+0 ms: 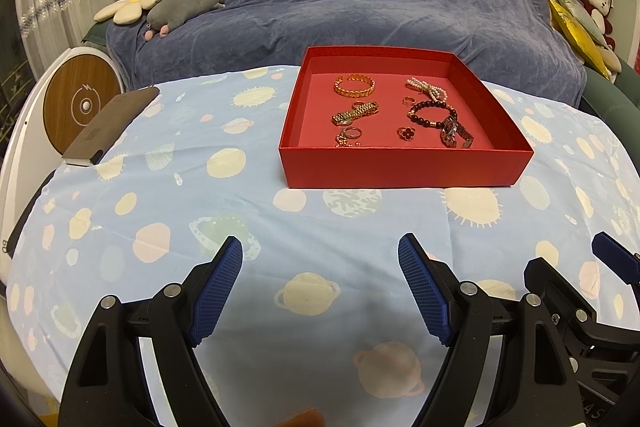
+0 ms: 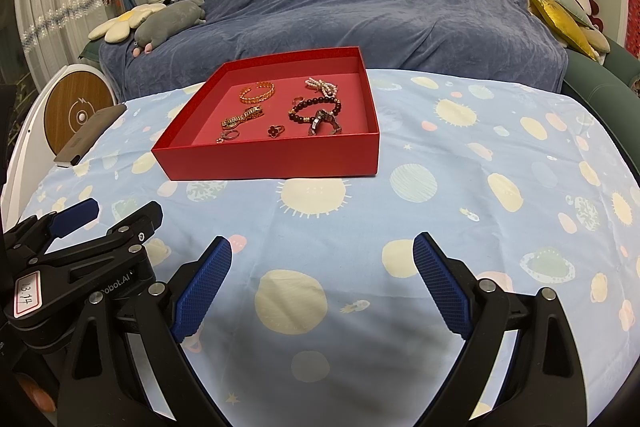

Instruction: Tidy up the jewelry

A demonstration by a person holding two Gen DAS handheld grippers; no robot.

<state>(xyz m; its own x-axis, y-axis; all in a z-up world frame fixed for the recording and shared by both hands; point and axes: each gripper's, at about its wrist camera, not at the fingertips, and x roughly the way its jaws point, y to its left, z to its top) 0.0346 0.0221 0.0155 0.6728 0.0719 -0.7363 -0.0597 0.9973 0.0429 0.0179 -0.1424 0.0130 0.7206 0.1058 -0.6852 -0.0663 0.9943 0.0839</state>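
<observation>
1. Hovering spread and empty, the left gripper (image 1: 320, 247) and right gripper (image 2: 322, 247) face the shallow red cardboard tray (image 1: 404, 163).
2. The tray holds assorted jewelry (image 1: 354, 86), well apart from both, on the planet-print blue cloth (image 1: 200, 187).

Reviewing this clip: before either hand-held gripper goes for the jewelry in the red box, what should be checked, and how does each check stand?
1. Left hand-held gripper open and empty: ok.
2. Right hand-held gripper open and empty: ok.
3. Red box flat on the tablecloth, open top: ok.
4. Path to the box unobstructed: ok.
5. Pieces separate: not ok, the dark bead bracelet touches the watch.
6. Sorting destination: cannot tell.
</observation>
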